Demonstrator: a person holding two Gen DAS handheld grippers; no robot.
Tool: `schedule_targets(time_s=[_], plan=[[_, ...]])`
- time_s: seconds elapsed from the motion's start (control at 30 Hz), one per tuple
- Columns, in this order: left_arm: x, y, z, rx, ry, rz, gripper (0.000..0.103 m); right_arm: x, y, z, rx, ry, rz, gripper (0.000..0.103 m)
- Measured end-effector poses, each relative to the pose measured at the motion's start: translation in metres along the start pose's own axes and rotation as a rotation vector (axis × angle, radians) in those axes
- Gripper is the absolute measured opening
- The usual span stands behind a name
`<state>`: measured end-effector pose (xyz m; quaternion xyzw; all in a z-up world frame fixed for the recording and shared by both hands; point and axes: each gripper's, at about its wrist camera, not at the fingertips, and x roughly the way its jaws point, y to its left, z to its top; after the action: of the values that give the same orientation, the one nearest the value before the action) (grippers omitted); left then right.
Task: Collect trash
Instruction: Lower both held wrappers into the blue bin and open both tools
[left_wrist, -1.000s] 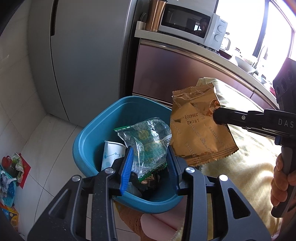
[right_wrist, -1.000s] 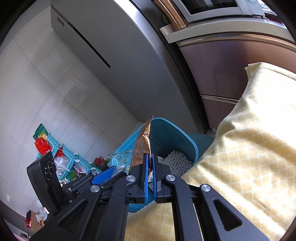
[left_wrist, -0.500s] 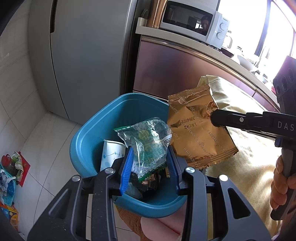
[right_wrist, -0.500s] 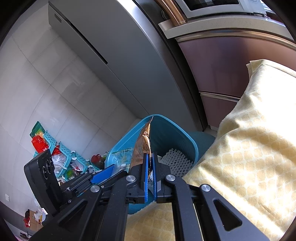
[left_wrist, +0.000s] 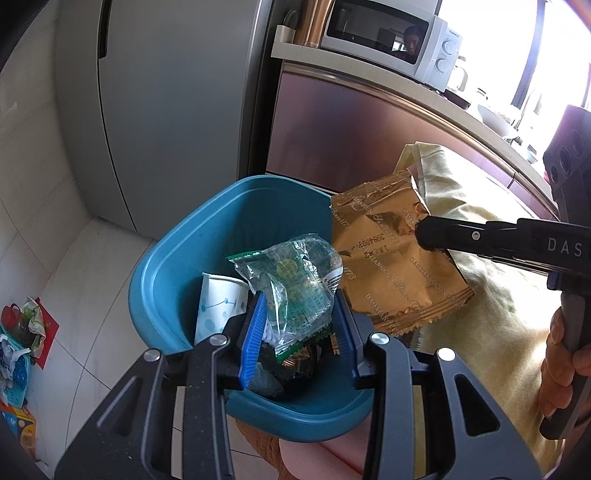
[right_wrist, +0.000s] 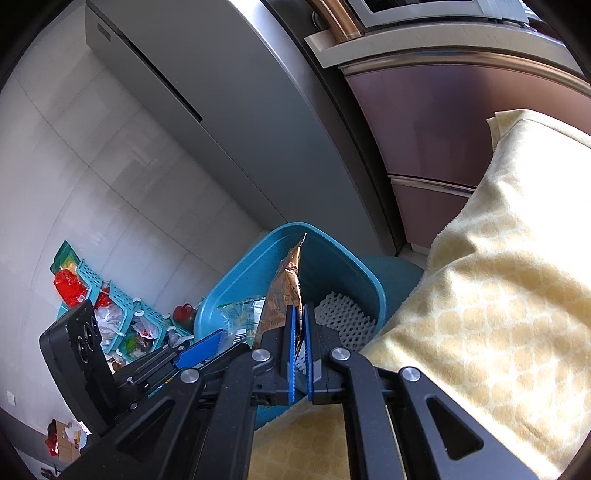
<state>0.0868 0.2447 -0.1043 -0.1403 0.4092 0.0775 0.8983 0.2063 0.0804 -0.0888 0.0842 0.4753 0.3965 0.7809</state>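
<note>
The left gripper (left_wrist: 299, 317) clamps one clear green-printed wrapper (left_wrist: 295, 284) over the blue bin (left_wrist: 173, 258). The right gripper (right_wrist: 300, 332) is pressed together on one gold snack bag (left_wrist: 391, 258), held at the bin's right rim, beside the yellow cloth (right_wrist: 480, 295). Inside the bin stands one white paper cup (left_wrist: 218, 306), left of the wrapper. One grey fridge (left_wrist: 166, 110) stands far behind.

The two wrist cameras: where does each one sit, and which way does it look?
Left wrist: on the left gripper, facing down into the blue bin; right gripper and the person's right hand show.
Right wrist: on the right gripper, facing the bin beside the yellow cloth.
Shared: bin, gold wrapper.
</note>
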Motion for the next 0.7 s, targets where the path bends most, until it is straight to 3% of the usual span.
schedule_targets(time_s=[0.7], plan=[[0.017,0.002,-0.001,-0.002,0.035,0.003,0.036,0.02,0.016,0.004,-0.013,0.034,-0.041,0.004]])
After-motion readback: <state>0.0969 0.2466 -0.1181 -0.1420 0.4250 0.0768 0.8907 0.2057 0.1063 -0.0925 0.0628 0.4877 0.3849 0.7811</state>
